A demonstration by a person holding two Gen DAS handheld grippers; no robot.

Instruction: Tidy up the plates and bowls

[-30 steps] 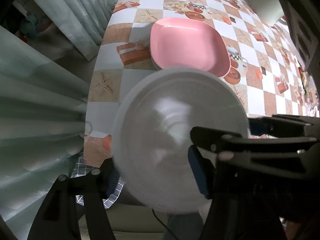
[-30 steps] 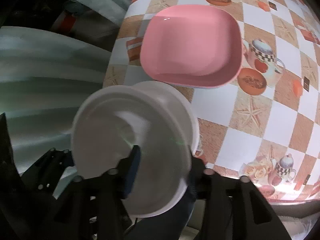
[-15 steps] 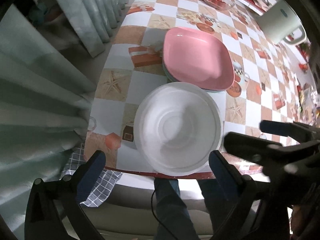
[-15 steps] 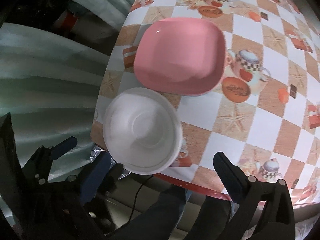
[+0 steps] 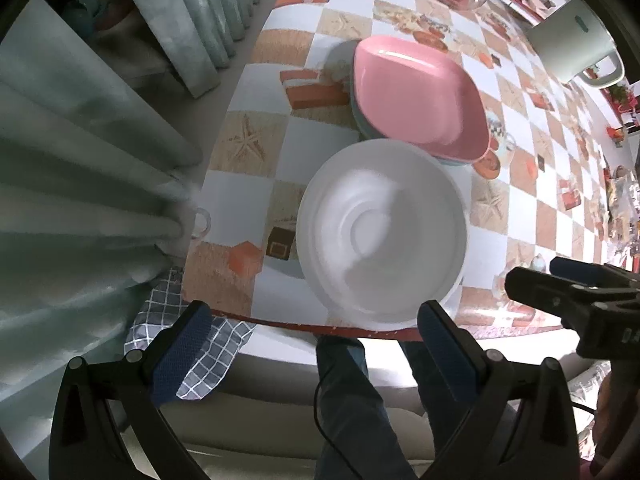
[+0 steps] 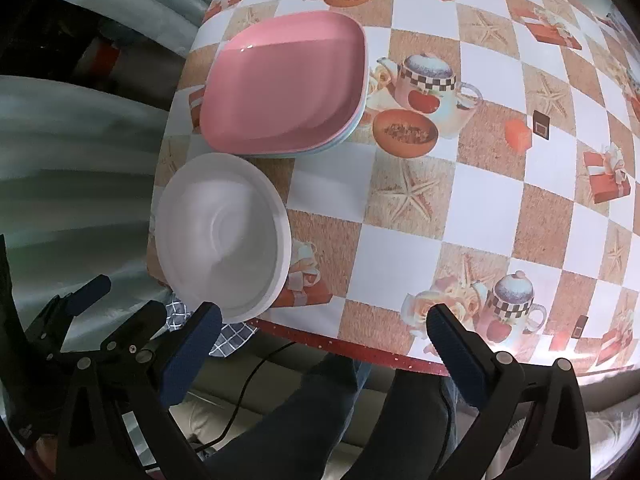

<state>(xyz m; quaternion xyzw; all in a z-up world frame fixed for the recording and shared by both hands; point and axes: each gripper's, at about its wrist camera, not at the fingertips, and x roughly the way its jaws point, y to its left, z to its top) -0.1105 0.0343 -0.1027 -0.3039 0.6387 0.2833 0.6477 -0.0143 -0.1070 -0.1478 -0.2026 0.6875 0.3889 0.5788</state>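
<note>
Left claw (image 5: 314, 344) hangs wide apart with nothing between its pads, back from the near table edge and above the person's knees; right claw (image 6: 324, 344) is the same, spread and empty, also off the edge; in the left view it shows as a dark shape at the far right.

A second ago the white bowl (image 5: 382, 230) was in the air, pinched by the rim between blue pads; half a second ago it was already down and both claws had let go; now both have drawn further back, and the bowl sits alone and upright on the table (image 6: 472, 184), right at the near edge, its rim close to the red trim.

Just behind it, nearly touching, lies the pink plate (image 6: 286, 80), on top of at least one paler plate whose rim peeks out beneath; so plates make one stack and the bowl stands beside them.

I judge the placing step finished: release is clean and the bowl looks settled. No other loose plate or bowl shows nearby; a glass dish and a white jug (image 5: 572, 36) stand far off. If more remain, the claws are free to fetch them; the one worry is how near the bowl sits to the edge.
</note>
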